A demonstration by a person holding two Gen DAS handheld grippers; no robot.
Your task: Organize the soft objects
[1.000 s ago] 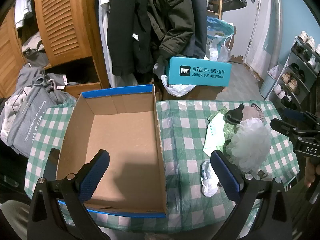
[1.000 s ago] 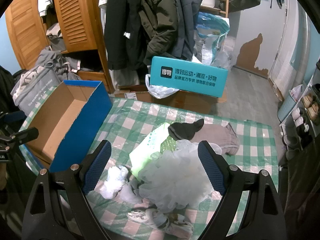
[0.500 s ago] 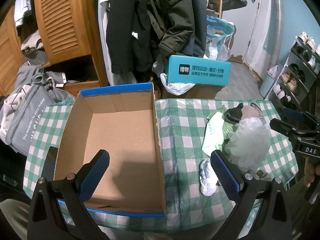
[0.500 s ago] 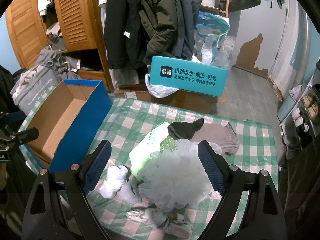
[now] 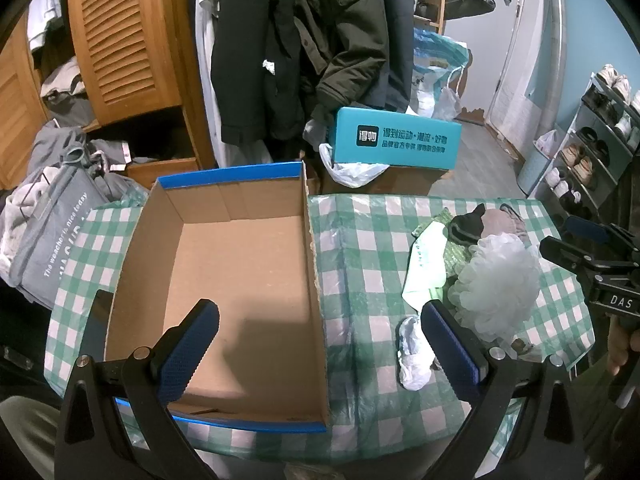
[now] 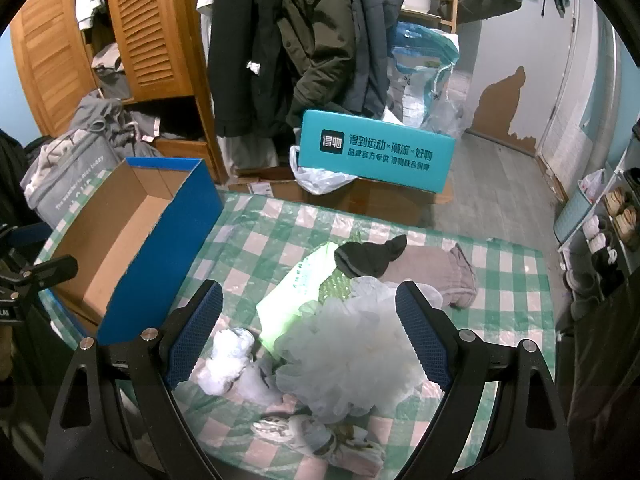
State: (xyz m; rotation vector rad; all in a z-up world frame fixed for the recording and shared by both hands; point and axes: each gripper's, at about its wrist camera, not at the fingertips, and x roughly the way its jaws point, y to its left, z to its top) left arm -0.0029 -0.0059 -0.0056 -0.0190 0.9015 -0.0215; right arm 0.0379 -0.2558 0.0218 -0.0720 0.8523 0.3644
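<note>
Both the left gripper [image 5: 318,334] and right gripper [image 6: 308,320] hang wide open, holding nothing. The white mesh bath pouf [image 6: 352,356] lies among soft items on the green checked tablecloth [image 6: 260,232], right of the empty blue-sided cardboard box [image 5: 240,280].

Box [image 5: 240,280] sits left on the table [image 5: 360,248]; mesh sponge [image 6: 352,352] right, apparently atop socks [image 6: 320,436]
</note>
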